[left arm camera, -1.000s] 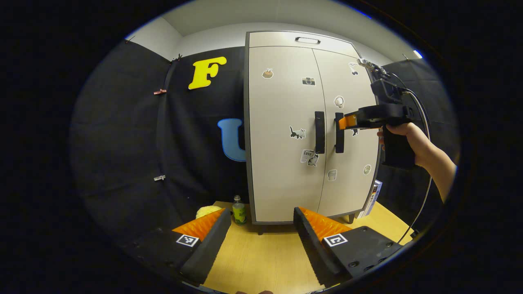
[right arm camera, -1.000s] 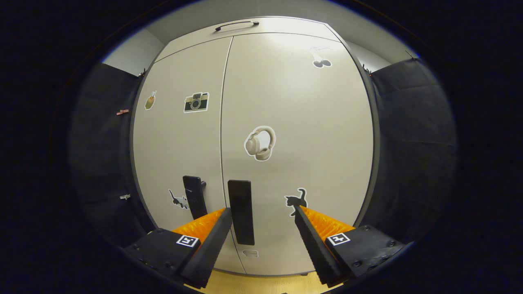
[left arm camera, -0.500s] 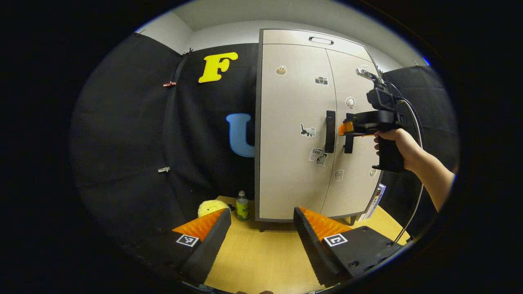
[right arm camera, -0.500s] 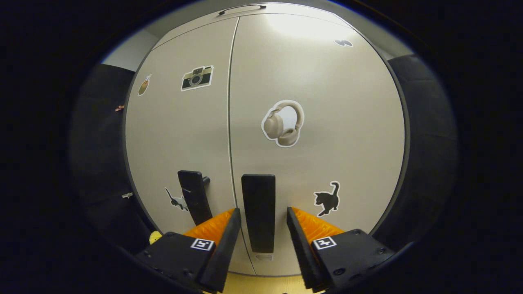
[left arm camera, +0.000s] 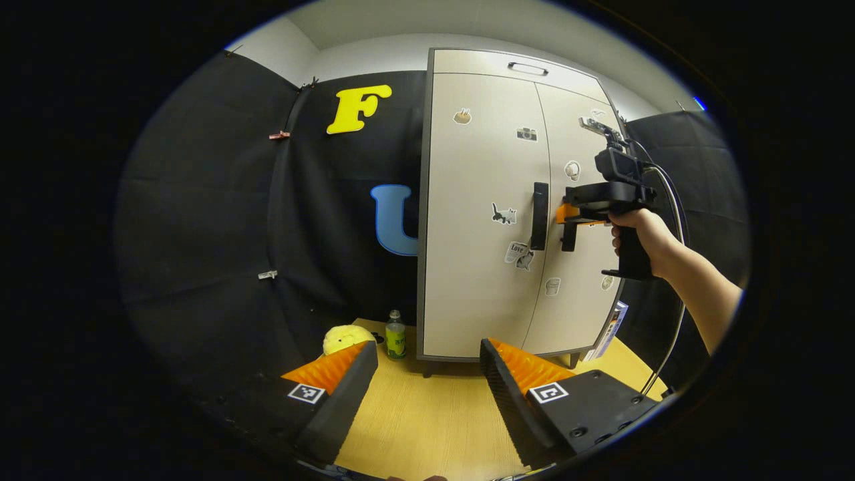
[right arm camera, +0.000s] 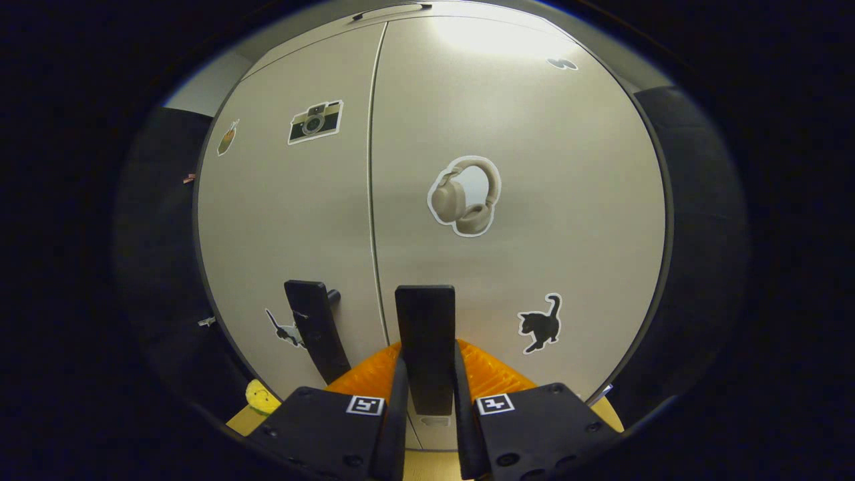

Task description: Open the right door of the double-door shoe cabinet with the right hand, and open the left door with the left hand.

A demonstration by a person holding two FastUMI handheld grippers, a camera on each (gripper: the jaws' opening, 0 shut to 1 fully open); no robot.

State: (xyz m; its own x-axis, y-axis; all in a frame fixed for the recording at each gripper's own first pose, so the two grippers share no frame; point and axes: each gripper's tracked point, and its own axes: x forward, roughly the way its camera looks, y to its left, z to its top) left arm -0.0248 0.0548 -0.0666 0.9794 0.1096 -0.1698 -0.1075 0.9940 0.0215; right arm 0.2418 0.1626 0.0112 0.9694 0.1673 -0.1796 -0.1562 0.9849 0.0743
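Cabinet [left arm camera: 487,220] stands at about one o'clock in the left gripper view, on the wooden floor [left arm camera: 427,427], both doors shut. In the right gripper view the right gripper [right arm camera: 427,394] sits at six o'clock with its fingers pressed against both sides of the right door handle [right arm camera: 425,334], clamped on it. The left door handle [right arm camera: 314,327] lies at about eight o'clock of it, untouched. The left gripper [left arm camera: 427,374] hangs well back from the cabinet, jaws spread wide with nothing between them. At three o'clock in that view a hand [left arm camera: 634,230] holds the right gripper at the handle. A green bottle [left arm camera: 395,334] and a yellow plush [left arm camera: 344,339] rest near the cabinet's foot, at about seven o'clock.
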